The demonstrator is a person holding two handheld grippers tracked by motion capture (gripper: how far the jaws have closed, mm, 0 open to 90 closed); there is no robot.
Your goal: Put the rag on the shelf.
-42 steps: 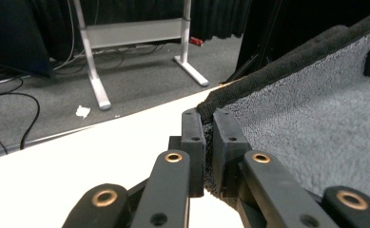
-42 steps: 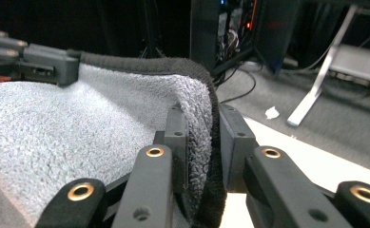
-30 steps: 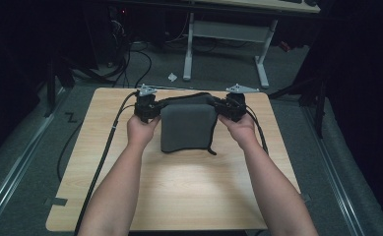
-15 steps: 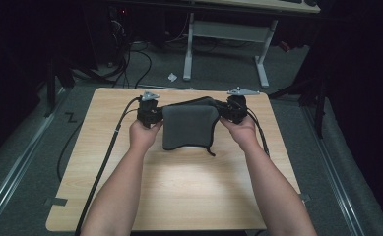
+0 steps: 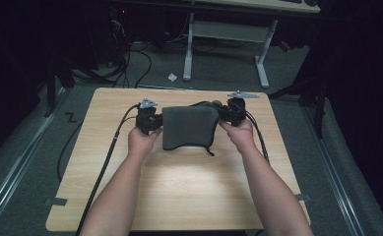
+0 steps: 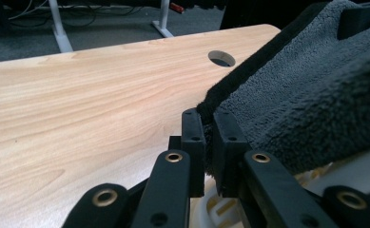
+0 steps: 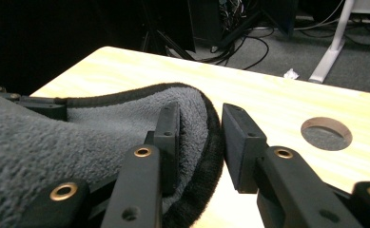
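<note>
Pinching the grey cloth, left gripper clamps its edge beside the table hole; right gripper gapes

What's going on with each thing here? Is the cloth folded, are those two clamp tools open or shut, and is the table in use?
Grey cloth: folded over, held up off the table between the two tools.
Left gripper: fingers shut on the cloth's dark edge.
Right gripper: fingers apart, the cloth's edge lying between them, not pinched.
Wooden table: bare where it shows, with a round hole near its far edge.
</note>
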